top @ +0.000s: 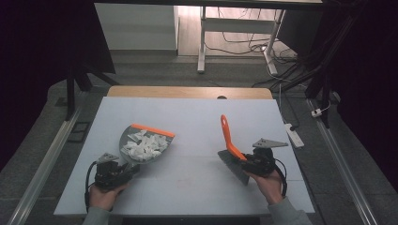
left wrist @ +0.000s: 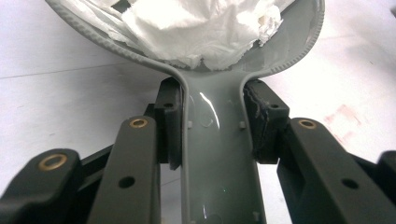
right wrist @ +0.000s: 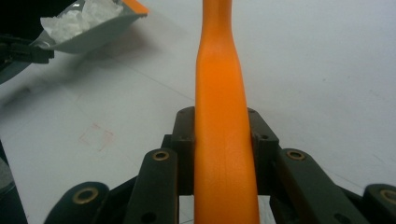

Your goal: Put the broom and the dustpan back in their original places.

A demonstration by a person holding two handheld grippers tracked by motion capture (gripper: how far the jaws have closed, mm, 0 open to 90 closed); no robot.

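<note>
A grey dustpan with an orange lip lies on the white table at the left, heaped with white paper scraps. My left gripper is shut on its handle. In the left gripper view the pads press both sides of the grey dustpan handle, and the paper scraps lie just beyond. At the right, my right gripper is shut on a brush with an orange handle that tilts up and away, its grey head low by the table. In the right gripper view the orange handle runs between the pads.
The white table has a wooden strip along its far edge. A power strip lies on the floor to the right. Desk legs and cables stand behind the table. In the right gripper view the dustpan sits at the upper left.
</note>
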